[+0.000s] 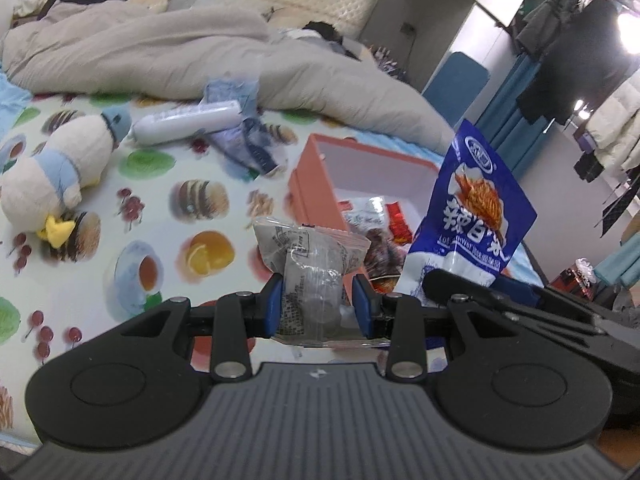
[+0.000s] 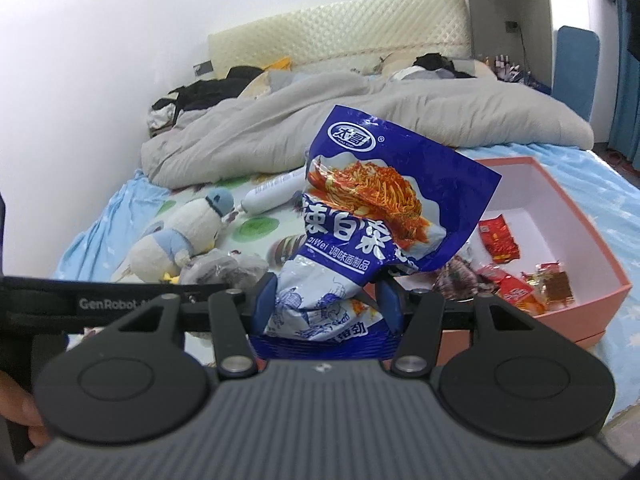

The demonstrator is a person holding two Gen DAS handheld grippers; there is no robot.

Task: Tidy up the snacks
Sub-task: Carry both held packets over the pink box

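Crinkled clear-and-grey plastic packet pinched in left gripper; glossy blue pouch clamped in right gripper; pink cardboard box at three o'clock on food-print sheet, rumpled grey duvet beyond

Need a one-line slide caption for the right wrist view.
Right gripper holds a blue snack bag above the bed, beside the pink box of snacks.

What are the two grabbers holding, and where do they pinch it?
The left gripper pinches the clear packet at its lower end. The right gripper pinches the blue snack bag near its bottom end.
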